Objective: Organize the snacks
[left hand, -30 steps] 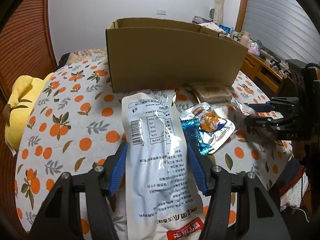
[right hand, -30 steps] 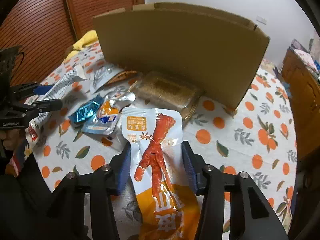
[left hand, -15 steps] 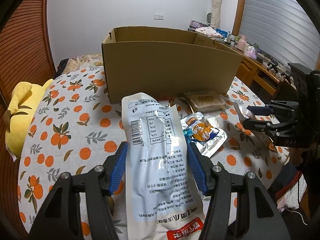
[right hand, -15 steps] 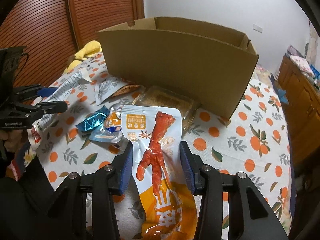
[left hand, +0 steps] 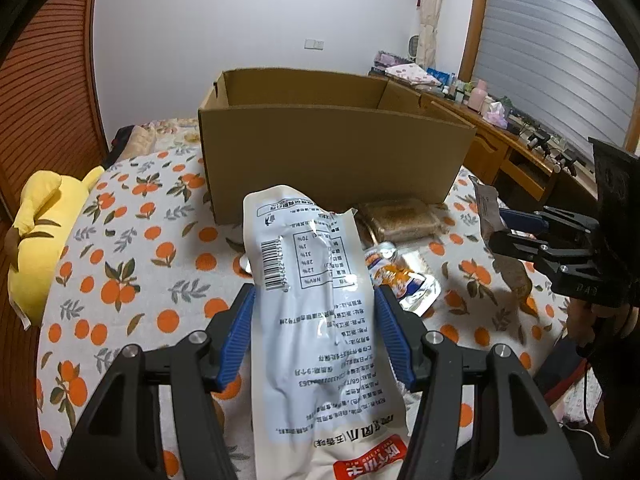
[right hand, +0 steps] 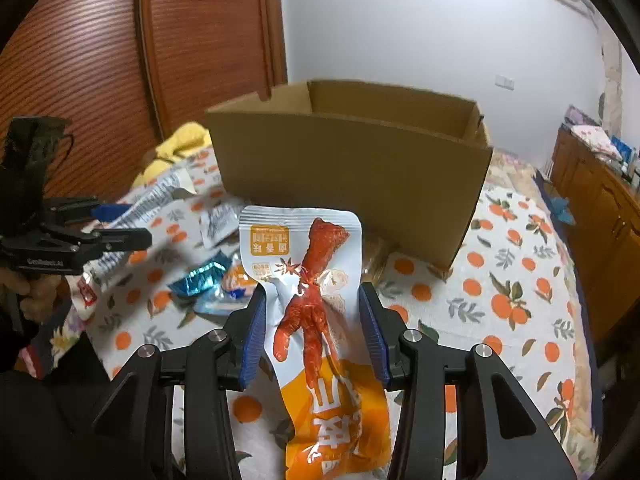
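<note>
My left gripper (left hand: 314,300) is shut on a white snack pouch (left hand: 316,312) with a barcode, held above the table short of the open cardboard box (left hand: 332,160). My right gripper (right hand: 314,300) is shut on an orange and white chicken-foot snack pouch (right hand: 316,312), also held above the table short of the box (right hand: 352,172). Each gripper shows in the other's view: the right one at the right edge (left hand: 520,232), the left one at the left edge (right hand: 116,228). Loose snacks lie before the box: a brown cake pack (left hand: 400,220), a silver-orange packet (left hand: 404,280), a blue wrapper (right hand: 200,280).
The table has an orange-print cloth (left hand: 140,264). A yellow plush toy (left hand: 44,232) lies at its left edge. A wooden dresser (left hand: 516,152) with small items stands to the right. A wooden sliding door (right hand: 100,60) is behind the left side.
Both grippers have risen with their pouches, so the box's open top and inside now show. The loose snacks on the table have not moved.
</note>
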Tool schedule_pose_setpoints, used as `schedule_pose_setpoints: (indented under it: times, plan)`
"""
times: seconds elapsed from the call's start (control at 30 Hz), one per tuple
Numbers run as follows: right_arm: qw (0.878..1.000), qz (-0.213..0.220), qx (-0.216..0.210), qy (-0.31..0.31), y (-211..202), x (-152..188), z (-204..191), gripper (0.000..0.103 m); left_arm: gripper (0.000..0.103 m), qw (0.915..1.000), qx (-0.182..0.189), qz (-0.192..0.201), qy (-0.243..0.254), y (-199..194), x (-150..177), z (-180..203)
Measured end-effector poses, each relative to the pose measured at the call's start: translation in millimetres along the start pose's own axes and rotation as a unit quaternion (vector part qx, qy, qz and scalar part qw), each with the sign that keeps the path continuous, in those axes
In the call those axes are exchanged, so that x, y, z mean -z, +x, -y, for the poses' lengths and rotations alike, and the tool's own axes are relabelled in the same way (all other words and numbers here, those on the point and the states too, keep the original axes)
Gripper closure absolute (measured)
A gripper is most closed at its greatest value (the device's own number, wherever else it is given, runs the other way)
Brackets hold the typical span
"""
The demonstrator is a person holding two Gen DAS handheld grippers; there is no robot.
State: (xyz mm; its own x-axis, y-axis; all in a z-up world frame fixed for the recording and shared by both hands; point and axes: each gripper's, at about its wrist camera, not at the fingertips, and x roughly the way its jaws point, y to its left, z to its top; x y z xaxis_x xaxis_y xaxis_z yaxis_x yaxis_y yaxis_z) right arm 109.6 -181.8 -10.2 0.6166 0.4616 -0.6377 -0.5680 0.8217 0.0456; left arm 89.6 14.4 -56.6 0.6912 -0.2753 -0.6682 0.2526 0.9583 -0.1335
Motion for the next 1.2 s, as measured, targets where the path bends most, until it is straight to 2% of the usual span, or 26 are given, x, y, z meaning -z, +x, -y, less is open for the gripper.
schedule_pose_setpoints:
  times: [0.2, 0.6, 0.93, 1.2]
  plan:
    - [0.999, 0.034, 0.004, -0.001, -8.9, -7.0, -1.7, 0.06, 0.044, 0.9998, 0.005, 0.017, 0.006, -5.9, -14.1, 5.7]
    - [0.998, 0.07, -0.001, 0.003, -18.7, -24.6, -3.8, 0.06, 0.044, 0.9984, 0.013, 0.047, 0.027, -17.1, -47.2, 17.8]
    - [0.994, 0.108, 0.001, -0.014, -33.5, -64.9, -5.5, 0.06, 0.044, 0.9959, 0.013, 0.075, 0.049, -22.4, -84.5, 19.4]
    - [0.992, 0.123, -0.004, -0.017, -33.1, -95.6, 0.0, 0.06, 0.044, 0.9951, 0.02, 0.085, 0.046, -21.3, -115.0, 13.9]
